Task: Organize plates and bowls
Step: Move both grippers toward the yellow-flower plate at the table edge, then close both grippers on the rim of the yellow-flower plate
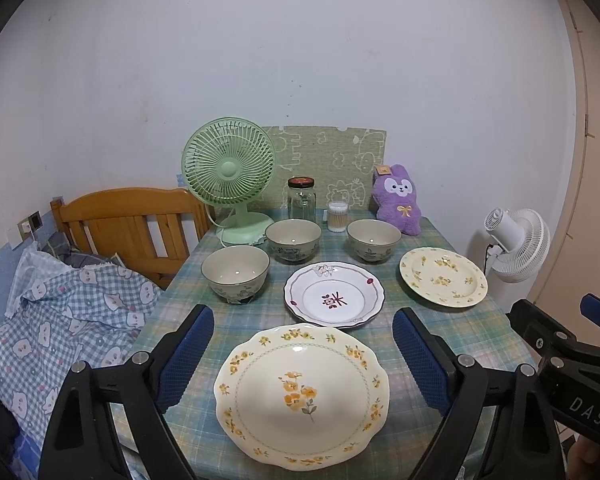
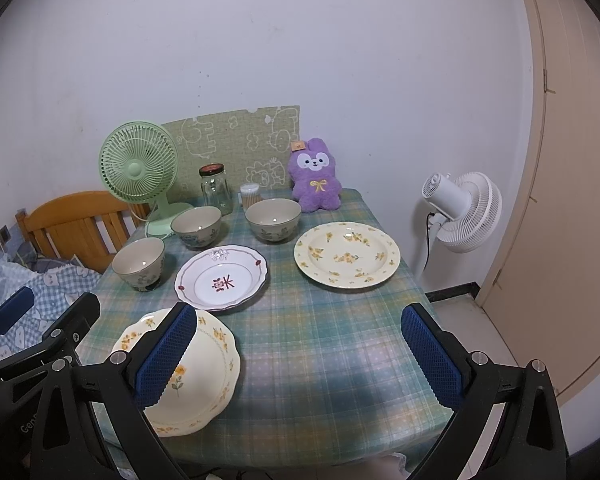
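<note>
Tabletop: green-and-blue plaid cloth-covered tabletop (image 1: 452,320) carries all the dishes
Plates: large cream scalloped plate with yellow flowers (image 1: 302,396) at the near edge; round cream yellow-flowered plate (image 2: 347,255) far right; white plate with maroon trim (image 1: 334,294) between them
Bowls: three beige ceramic bowls with floral outsides (image 1: 293,238) in a back row, apart, before the green desk fan (image 1: 229,170)
Left gripper (image 1: 304,354): fingers wide, flanking the large plate, holding nothing
Right gripper (image 2: 300,354): fingers wide, empty, above bare cloth

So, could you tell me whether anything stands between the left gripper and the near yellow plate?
Nothing visible does: the left gripper is open, above the near yellow plate, with only tablecloth around it.
</note>
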{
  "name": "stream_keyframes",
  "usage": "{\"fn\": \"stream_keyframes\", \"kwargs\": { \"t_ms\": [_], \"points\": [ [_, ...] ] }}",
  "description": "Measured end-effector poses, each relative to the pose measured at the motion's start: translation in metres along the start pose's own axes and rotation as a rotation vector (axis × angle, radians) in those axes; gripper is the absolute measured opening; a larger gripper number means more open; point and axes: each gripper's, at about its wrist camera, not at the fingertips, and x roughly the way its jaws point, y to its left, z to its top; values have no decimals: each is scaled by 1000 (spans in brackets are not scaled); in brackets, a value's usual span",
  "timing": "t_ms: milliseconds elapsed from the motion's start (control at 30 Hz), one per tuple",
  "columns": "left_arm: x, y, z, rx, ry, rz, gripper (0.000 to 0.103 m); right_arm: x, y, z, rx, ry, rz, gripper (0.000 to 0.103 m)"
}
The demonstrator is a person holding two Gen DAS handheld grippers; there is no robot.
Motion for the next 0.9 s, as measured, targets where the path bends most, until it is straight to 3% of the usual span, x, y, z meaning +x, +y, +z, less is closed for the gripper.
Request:
{"fn": "stream_keyframes", "kwargs": {
  "t_ms": [600,900],
  "points": [
    [1,0,-1,2,4,9,92,2,0,1,-2,2,3,103],
    [21,14,6,7,42,34,87,23,22,9,-13,35,13,103]
  ]
}}
